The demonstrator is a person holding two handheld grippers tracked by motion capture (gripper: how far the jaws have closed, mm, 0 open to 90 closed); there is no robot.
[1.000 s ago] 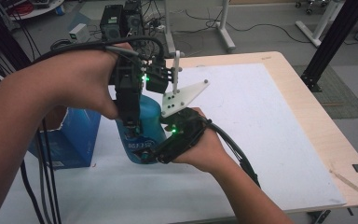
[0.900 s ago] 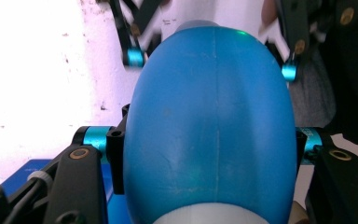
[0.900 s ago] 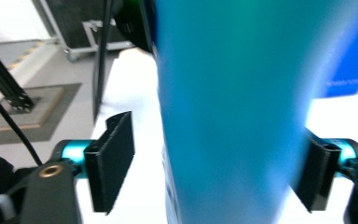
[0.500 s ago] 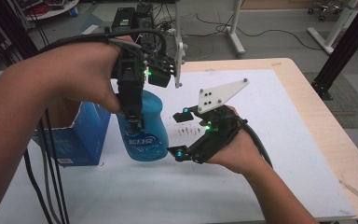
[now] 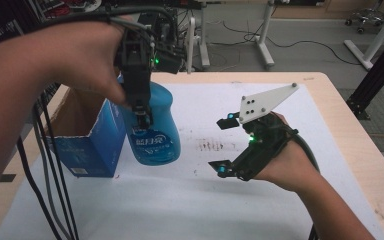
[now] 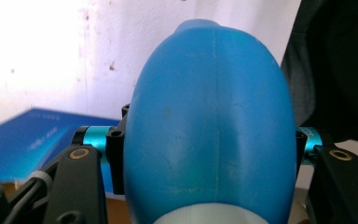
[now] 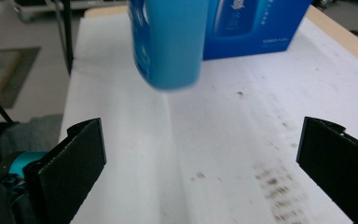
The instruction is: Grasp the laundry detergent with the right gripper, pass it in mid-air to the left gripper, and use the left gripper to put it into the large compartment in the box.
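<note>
While the left gripper [image 5: 139, 107] is clamping the blue bottle [image 5: 152, 130] just right of the open blue box [image 5: 87, 142], the right gripper [image 5: 226, 145], jaws just spread wide and empty, is hanging back, so keep it upright going boxward.

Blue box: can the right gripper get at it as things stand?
Probably not directly. The right gripper is open with nothing between its jaws, but the bottle, clamped in the left gripper above the mat, hangs between it and the blue box. It would have to go around.
</note>
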